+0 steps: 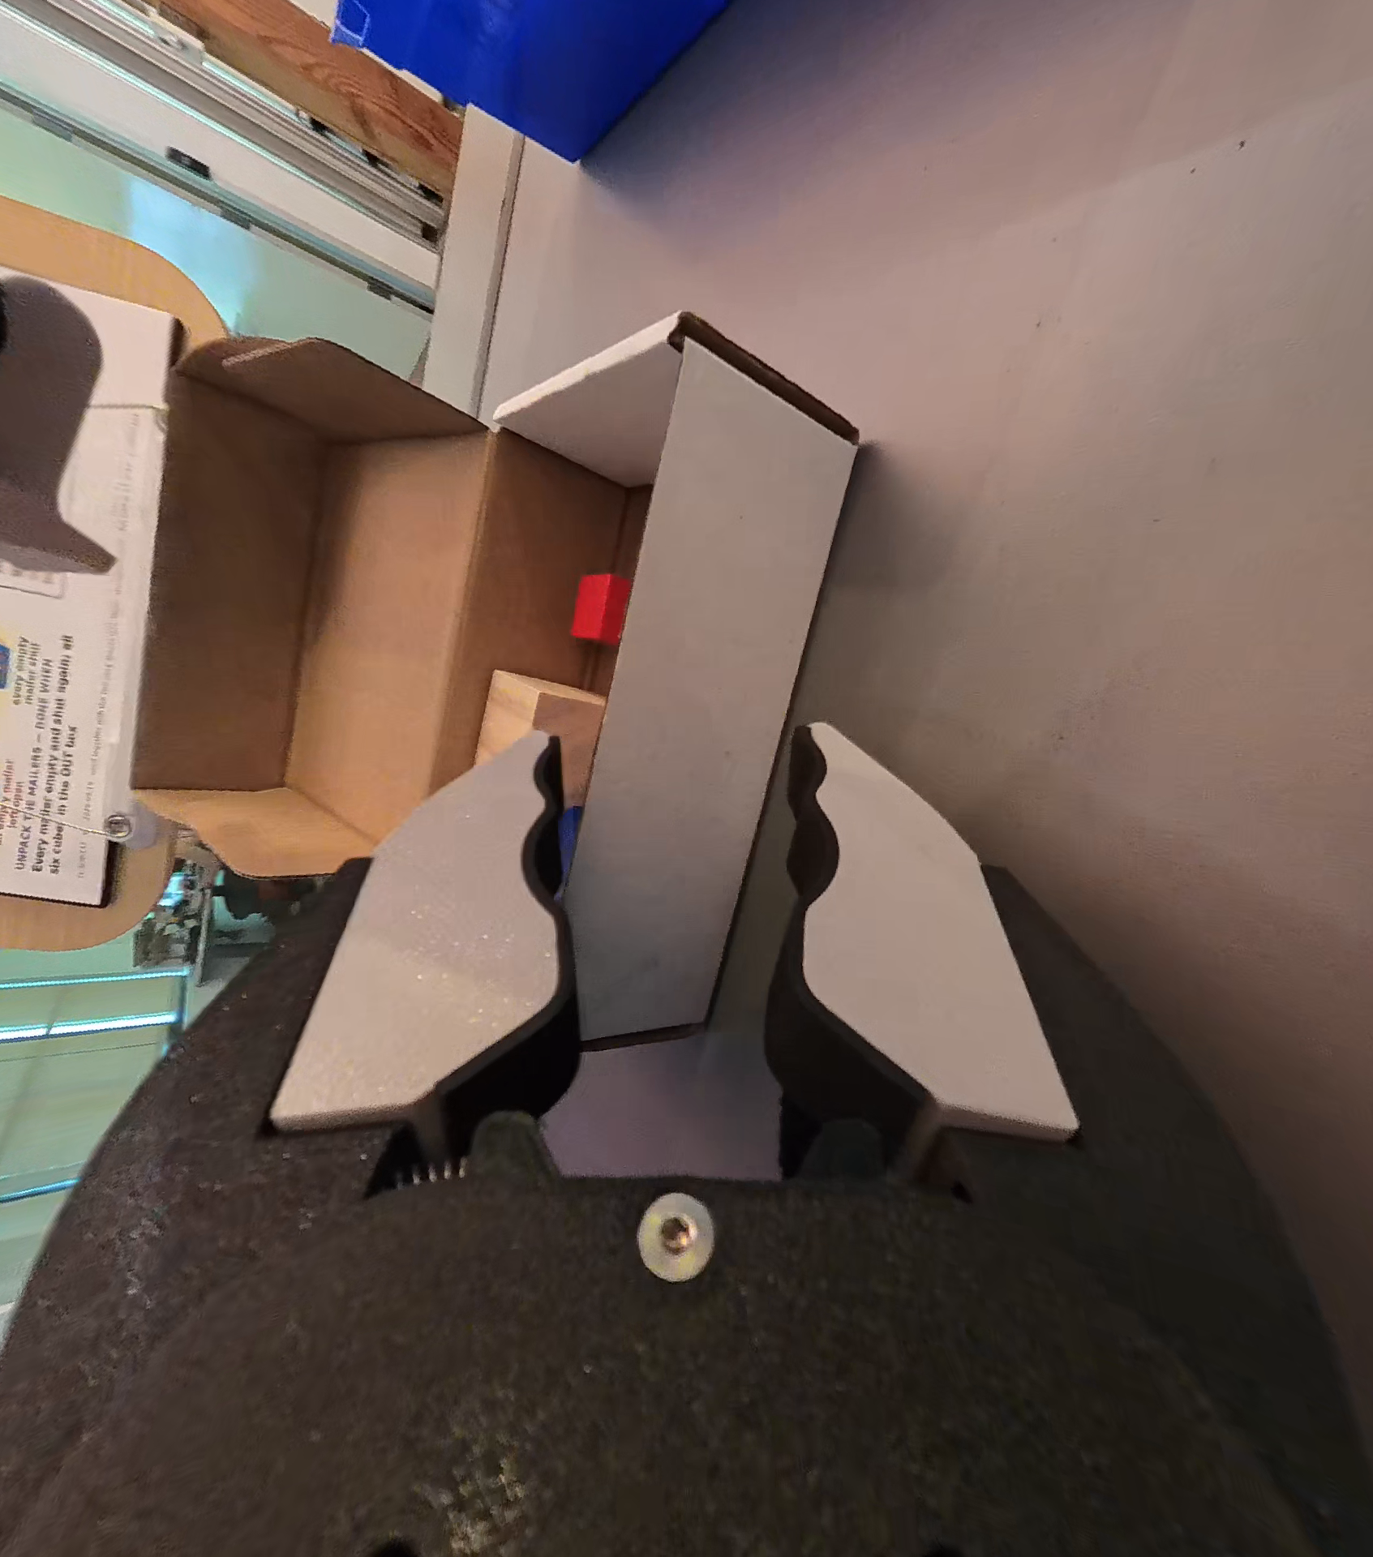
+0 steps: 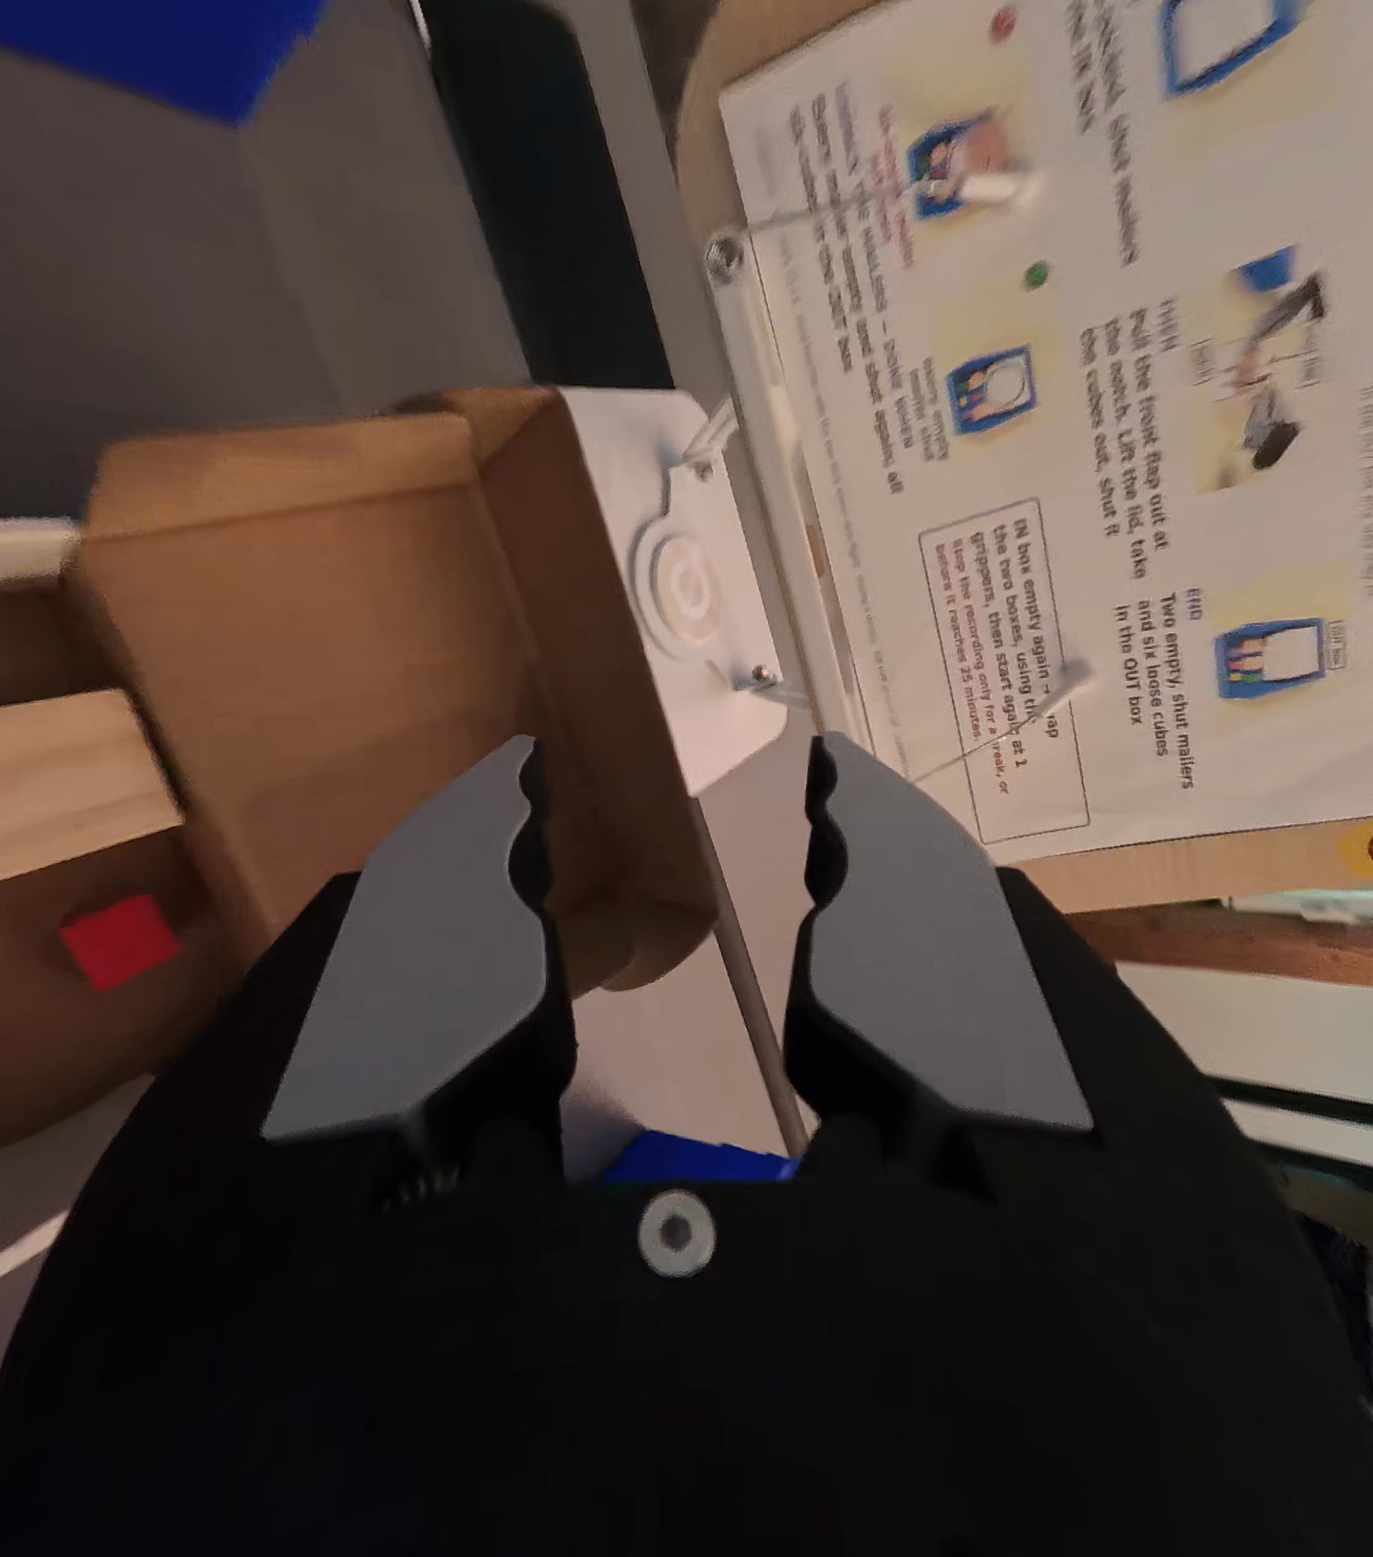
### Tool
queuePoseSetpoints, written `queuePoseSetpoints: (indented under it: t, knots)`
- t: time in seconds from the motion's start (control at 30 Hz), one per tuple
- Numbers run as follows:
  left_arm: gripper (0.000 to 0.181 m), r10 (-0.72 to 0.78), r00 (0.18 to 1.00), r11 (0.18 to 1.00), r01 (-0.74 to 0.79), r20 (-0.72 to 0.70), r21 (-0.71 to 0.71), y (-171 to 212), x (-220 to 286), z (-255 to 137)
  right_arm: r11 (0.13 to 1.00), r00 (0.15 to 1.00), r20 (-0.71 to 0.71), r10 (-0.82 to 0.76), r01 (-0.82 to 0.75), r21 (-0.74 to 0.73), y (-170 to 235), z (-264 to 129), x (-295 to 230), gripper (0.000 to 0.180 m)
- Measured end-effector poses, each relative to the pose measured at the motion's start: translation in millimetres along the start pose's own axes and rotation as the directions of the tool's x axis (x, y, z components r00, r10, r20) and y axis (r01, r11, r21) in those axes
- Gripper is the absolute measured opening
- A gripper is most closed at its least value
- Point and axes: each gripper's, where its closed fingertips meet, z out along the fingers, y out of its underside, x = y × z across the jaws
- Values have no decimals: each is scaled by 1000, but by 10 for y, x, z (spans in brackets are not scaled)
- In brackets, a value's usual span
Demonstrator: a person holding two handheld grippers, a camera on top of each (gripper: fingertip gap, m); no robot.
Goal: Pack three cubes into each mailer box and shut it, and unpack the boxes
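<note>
A white mailer box [image 1: 708, 674] stands open on the grey table, its brown lid [image 1: 245, 590] folded back. Inside lie a red cube [image 1: 600, 607], a wooden cube [image 1: 548, 716] and a blue cube [image 1: 569, 830], which is mostly hidden by my finger. My left gripper [image 1: 674, 741] is open and straddles the box's white front wall. My right gripper [image 2: 676, 748] is open and empty, with the edge flap of the lid [image 2: 312, 632] just inside its left finger. The right wrist view is blurred and also shows the wooden cube [image 2: 42, 783] and red cube [image 2: 118, 939].
A printed instruction sheet [image 2: 1087, 421] on a wooden board stands just past the lid, next to a white bracket plate [image 2: 691, 590]. A blue bin [image 1: 531, 59] sits at the far side of the table. The table edge [image 1: 472, 278] runs behind the box. Measured from the fingertips, the wooden cube [image 2: 42, 783] is 6 centimetres or so from the left gripper and 12 centimetres from the right. The lid [image 2: 312, 632] lies around 9 centimetres away from my right fingertips. The left camera catches it too, in the left wrist view [image 1: 370, 751].
</note>
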Motion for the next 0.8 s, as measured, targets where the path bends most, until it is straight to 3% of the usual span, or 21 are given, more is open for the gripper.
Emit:
queuePoseSetpoints:
  t: [0.13, 0.23, 0.37, 0.6, 0.8]
  knots:
    - [53, -47, 998, 996, 44, 37, 83, -85, -107, -141, 988, 963, 270, -1, -41, 149, -114, -262, -675, 49]
    - [50, -107, 993, 979, 114, -49, 171, -154, -41, -268, 984, 880, 473, 44, -119, 131, -51, -254, -1142, 44]
    - [54, -91, 990, 974, 112, -112, 199, -206, 70, -293, 985, 809, 583, 80, -155, 79, 33, -86, -1450, 39]
    - [53, -44, 989, 955, 83, -144, 285, -370, 187, -396, 1000, 832, 555, 14, -15, -4, 188, 117, -1614, 44]
    - [53, -18, 989, 960, 57, -144, 275, -347, 226, -385, 998, 799, 601, 27, 15, -64, 275, -17, -1642, 39]
